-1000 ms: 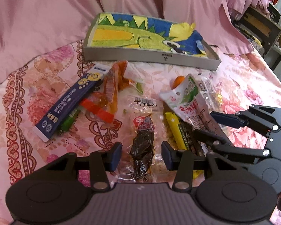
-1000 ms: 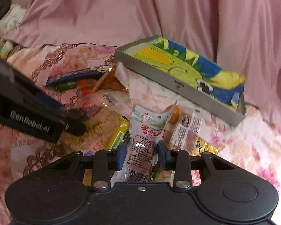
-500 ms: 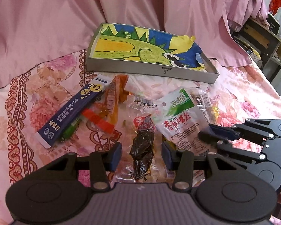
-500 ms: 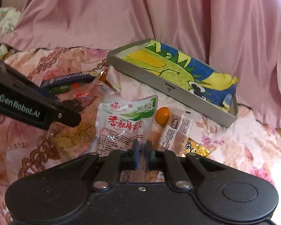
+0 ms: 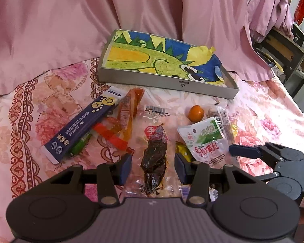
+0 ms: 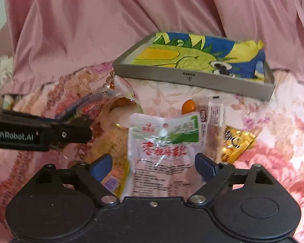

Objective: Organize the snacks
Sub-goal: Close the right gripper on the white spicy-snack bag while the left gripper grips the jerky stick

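My left gripper [image 5: 153, 167] is shut on a clear packet with a dark snack [image 5: 155, 151], its pads at the packet's side edges. My right gripper [image 6: 153, 162] is opening wide. A white and green packet [image 6: 164, 141] lies flat on the bedspread between its jaws, and the pads do not press it. In the left wrist view that packet [image 5: 204, 139] lies right of my left fingers, with a right finger [image 5: 245, 150] beside it. A grey tray [image 5: 166, 81] lined with a dinosaur drawing stands behind the snacks.
Loose on the floral bedspread are a dark blue box [image 5: 81, 125], orange wrappers [image 5: 129, 109], a small orange fruit [image 5: 196, 113], a clear bar packet [image 6: 212, 125] and a gold packet [image 6: 235, 141]. Pink cloth hangs behind. A dark shelf [image 5: 281, 48] stands far right.
My right gripper closed on the white and green packet, then opened wide and let it go, and the packet now lies flat. My left gripper keeps the dark snack packet.
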